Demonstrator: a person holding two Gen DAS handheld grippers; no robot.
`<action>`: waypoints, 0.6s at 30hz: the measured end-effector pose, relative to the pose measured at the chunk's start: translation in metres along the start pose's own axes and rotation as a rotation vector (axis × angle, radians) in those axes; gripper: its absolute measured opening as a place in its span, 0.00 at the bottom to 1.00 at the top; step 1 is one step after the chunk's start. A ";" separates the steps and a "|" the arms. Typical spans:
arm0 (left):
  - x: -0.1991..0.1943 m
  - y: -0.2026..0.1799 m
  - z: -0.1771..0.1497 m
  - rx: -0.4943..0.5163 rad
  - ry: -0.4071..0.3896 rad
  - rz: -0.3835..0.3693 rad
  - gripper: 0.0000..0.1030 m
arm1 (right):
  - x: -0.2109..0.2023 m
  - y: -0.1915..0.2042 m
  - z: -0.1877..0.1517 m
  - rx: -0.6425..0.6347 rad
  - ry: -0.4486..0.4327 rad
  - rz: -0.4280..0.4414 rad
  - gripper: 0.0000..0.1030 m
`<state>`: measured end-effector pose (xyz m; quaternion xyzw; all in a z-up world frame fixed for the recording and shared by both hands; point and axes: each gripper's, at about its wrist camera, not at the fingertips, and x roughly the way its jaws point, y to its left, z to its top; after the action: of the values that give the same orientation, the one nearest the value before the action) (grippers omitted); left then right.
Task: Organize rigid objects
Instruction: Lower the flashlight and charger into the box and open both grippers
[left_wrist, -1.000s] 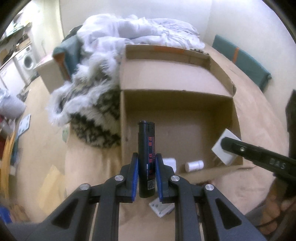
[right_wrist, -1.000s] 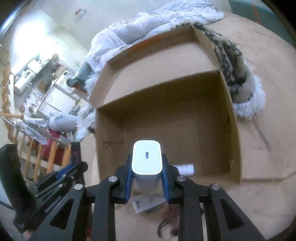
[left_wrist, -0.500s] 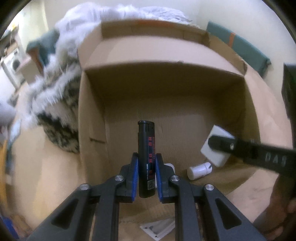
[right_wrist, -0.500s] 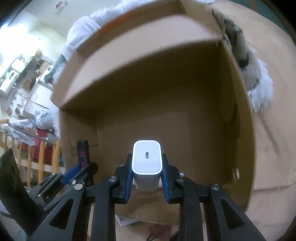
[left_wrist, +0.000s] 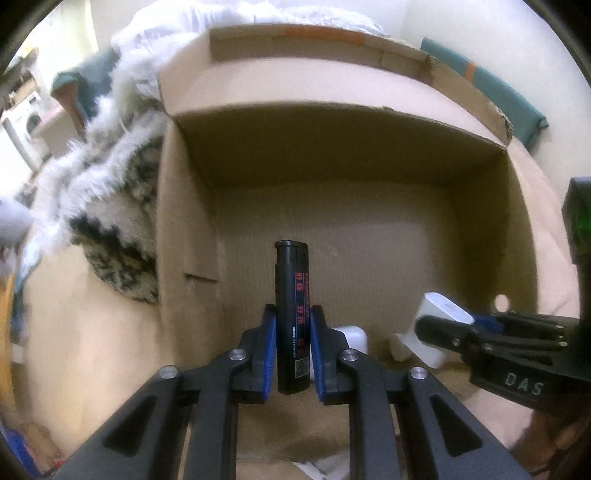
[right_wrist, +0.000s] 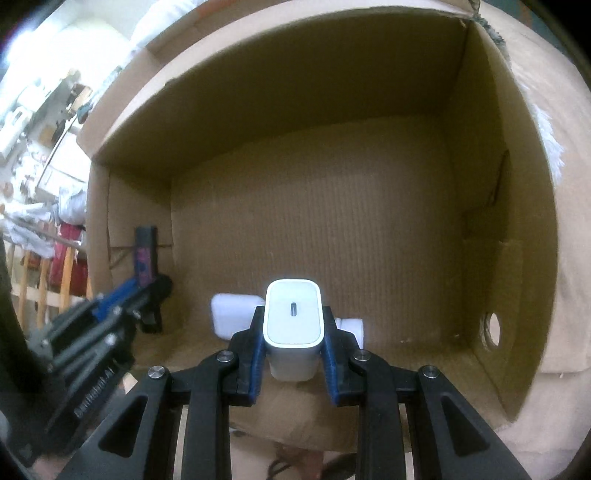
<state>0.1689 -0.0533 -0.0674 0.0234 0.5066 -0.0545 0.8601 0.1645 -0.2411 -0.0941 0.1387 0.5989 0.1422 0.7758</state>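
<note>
The left gripper (left_wrist: 292, 325) is clamping a black lighter (left_wrist: 291, 314) upright. The right gripper (right_wrist: 293, 328) is gripping a white charger (right_wrist: 293, 325) inside the cardboard box (right_wrist: 332, 206).

Both of my grippers are angled steeply downward right now, side by side. My left gripper (left_wrist: 291, 354) has its blue-padded fingers (left_wrist: 269, 350) squeezed right in on a slim black lighter (left_wrist: 291, 314), which stands upright between them. My right gripper (right_wrist: 293, 345) is clamped on a white charger block (right_wrist: 293, 325), fingers (right_wrist: 256, 354) pressing its two sides, port end facing the camera. From the left wrist view I can see the right gripper poking in from the right edge, and the right wrist view shows the left one at the left edge.
</note>
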 end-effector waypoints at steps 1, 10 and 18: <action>0.000 0.000 0.000 0.012 -0.016 0.024 0.15 | 0.001 -0.001 0.000 -0.003 -0.001 -0.003 0.28; 0.007 0.002 0.004 0.029 -0.011 0.030 0.15 | 0.008 0.008 0.001 -0.048 -0.019 -0.040 0.28; 0.005 -0.005 0.007 0.034 0.021 0.002 0.15 | 0.001 0.003 0.003 -0.033 -0.035 -0.049 0.28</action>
<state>0.1766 -0.0590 -0.0681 0.0389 0.5148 -0.0618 0.8542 0.1670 -0.2383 -0.0934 0.1133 0.5861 0.1305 0.7916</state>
